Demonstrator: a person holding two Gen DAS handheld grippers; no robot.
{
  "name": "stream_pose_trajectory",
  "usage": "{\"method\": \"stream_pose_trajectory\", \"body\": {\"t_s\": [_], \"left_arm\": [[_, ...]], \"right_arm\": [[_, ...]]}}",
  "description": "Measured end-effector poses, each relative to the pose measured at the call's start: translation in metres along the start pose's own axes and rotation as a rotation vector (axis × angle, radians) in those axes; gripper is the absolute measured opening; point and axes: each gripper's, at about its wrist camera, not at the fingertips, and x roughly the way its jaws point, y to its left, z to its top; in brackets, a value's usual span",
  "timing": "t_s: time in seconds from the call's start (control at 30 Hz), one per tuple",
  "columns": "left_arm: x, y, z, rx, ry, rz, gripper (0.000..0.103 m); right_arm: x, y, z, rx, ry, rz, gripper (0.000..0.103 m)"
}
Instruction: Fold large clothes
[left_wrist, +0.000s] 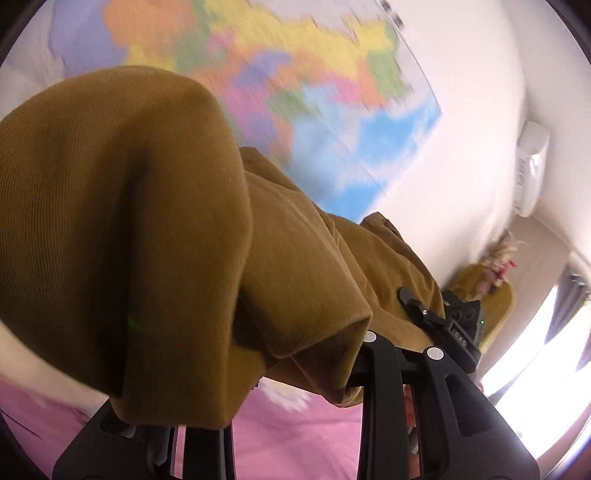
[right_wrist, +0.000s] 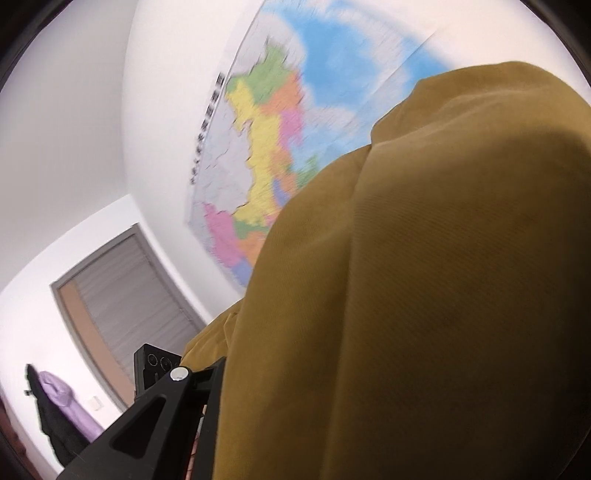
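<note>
Left wrist view: my left tool (left_wrist: 295, 369) pinches the mustard corduroy garment (left_wrist: 129, 229), lifted above the pink bed (left_wrist: 303, 435); my right tool (right_wrist: 218, 391) grips its other edge. Next I judge: spread it flat.

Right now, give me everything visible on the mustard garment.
The mustard garment is fine-ribbed, corduroy-like fabric, bunched and lifted clear of the pink bedding. It drapes over the left gripper, whose jaws are shut on a folded edge, and spans to the right gripper, also shut on it. Its type isn't readable.
</note>
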Motion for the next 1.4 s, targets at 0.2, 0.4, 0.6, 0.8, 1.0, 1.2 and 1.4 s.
{"method": "stream_pose_trajectory", "body": {"t_s": [0.2,0.4,0.6,0.8,1.0,1.2,1.4], "left_arm": [[-0.047,0.07,0.061,0.07,-0.129,0.182,0.027],[-0.074,0.172,0.055,0.09,-0.173,0.347,0.027],[-0.064,0.312,-0.011,-0.119,-0.013,0.509,0.028],[-0.044,0.294,-0.026,-0.142,-0.051,0.468,0.03],[-0.065,0.297,-0.03,-0.171,-0.043,0.488,0.036],[-0.074,0.264,-0.046,-0.099,-0.049,0.619,0.06],[-0.105,0.189,-0.044,0.095,-0.222,0.672,0.084]], "right_arm": [[0.146,0.012,-0.013,-0.02,0.072,0.119,0.013],[0.246,-0.008,-0.088,0.005,0.194,0.147,0.013],[0.315,-0.084,-0.211,0.217,0.513,0.018,0.018],[0.295,-0.075,-0.213,0.187,0.569,0.012,0.055],[0.212,-0.058,-0.2,0.052,0.61,-0.041,0.048],[0.213,-0.05,-0.135,-0.246,0.57,-0.086,0.012],[0.303,-0.069,-0.045,-0.377,0.44,-0.194,0.03]]}}
